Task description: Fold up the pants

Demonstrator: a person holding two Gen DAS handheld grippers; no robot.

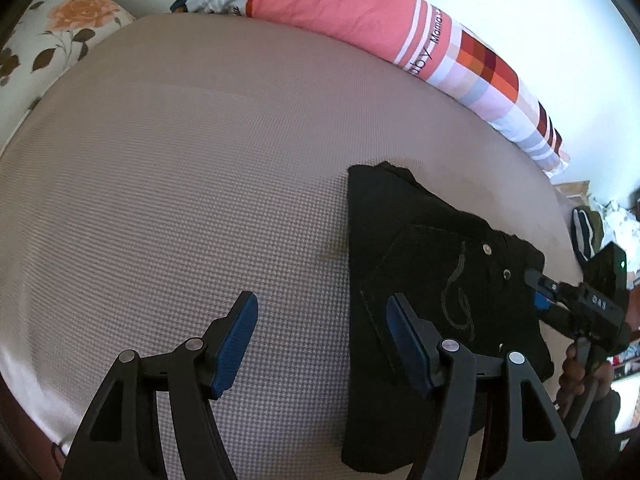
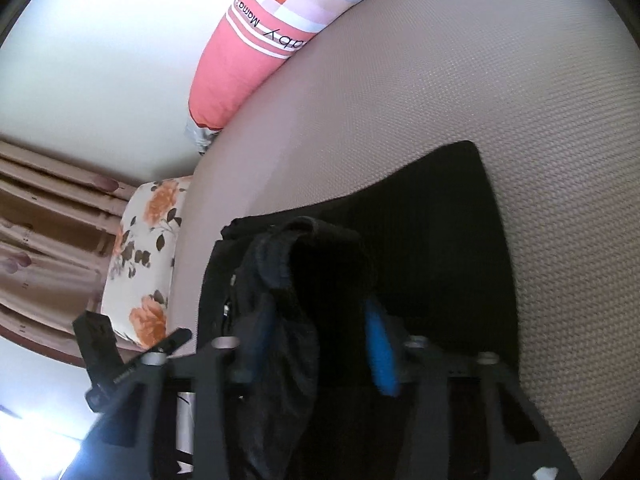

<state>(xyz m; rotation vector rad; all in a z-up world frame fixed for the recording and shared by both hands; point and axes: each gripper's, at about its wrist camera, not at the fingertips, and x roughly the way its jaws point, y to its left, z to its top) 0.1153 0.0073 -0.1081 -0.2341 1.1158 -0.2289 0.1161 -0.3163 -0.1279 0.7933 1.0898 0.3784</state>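
Your left gripper (image 1: 322, 340) hangs with its blue pads spread wide and nothing between them: one finger is over the bare bed cover (image 1: 180, 160), the other over the near left edge of the pants (image 1: 432, 264). Your right gripper (image 2: 320, 344) is at the waistband end; in its own view a bunched lip of dark cloth sits between the two fingers, and the blue pads press close on either side, so you appear to be pinching that fabric, though blur makes the contact hard to confirm.

The pants lie on the bed cover, toward its right side in the left view, well short of the long pink bolster (image 1: 360, 12) along the far edge and away from the floral pillow (image 1: 60, 24) at the corner. They already form a compact dark block: a back pocket with stitched swirl faces up, rivets and a button show near the waistband, and no loose leg trails out. You look well into the job, with the legs likely doubled under or over; what remains seems to be one last fold or a tidy-up of the waistband end you are holding.

The block's long axis runs from near you away toward the bolster, with the waistband edge along the side by your right gripper.
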